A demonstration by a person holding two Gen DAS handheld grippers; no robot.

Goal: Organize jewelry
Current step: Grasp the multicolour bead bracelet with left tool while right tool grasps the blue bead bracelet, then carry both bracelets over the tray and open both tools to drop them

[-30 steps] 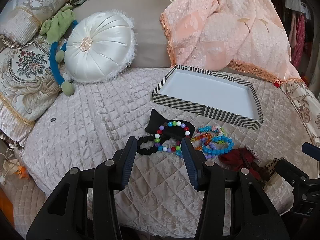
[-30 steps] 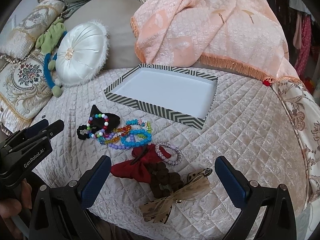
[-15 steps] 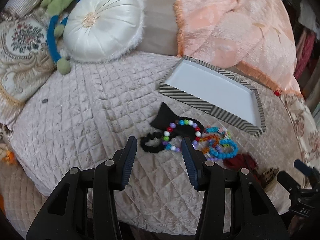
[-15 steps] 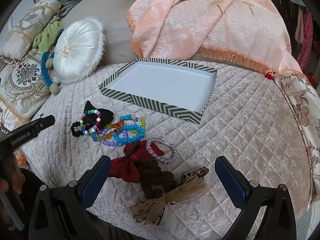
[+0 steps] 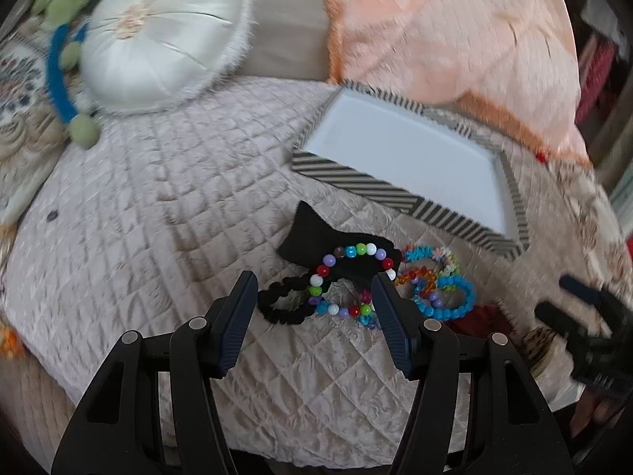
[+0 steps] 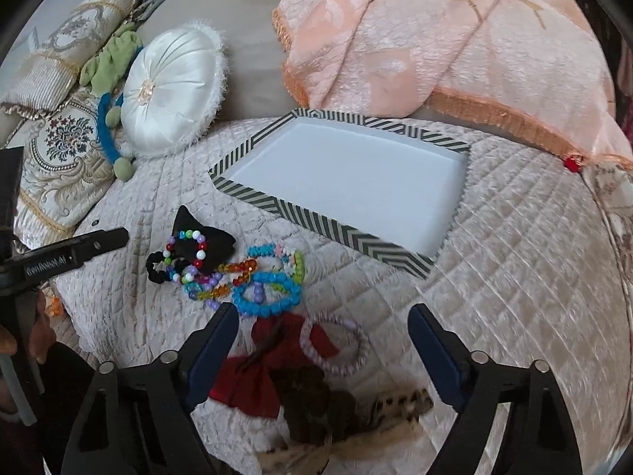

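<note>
A pile of jewelry lies on the quilted bed. A multicolour bead bracelet (image 5: 348,277) rests on a black bow (image 5: 316,233), beside a black scrunchie (image 5: 283,304) and a blue bead bracelet (image 5: 451,297). My left gripper (image 5: 312,289) is open, its fingertips on either side of the multicolour bracelet and scrunchie. A striped tray (image 6: 277,204) with a white inside lies behind the pile. My right gripper (image 6: 322,320) is open over a red bow (image 6: 277,360) and a lilac bracelet (image 6: 336,346). A brown hair piece (image 6: 312,399) and a tan bow (image 6: 356,431) lie nearer.
A white round cushion (image 6: 170,91), patterned pillows (image 6: 51,150) and a green and blue soft toy (image 6: 108,79) crowd the back left. A peach blanket (image 6: 435,39) is heaped behind the tray. The bed edge falls away close in front of both grippers.
The left gripper has moved forward and down, so the multicolour bracelet and scrunchie now lie between its fingertips. The right gripper has dropped closer over the red bow and lilac bracelet.
</note>
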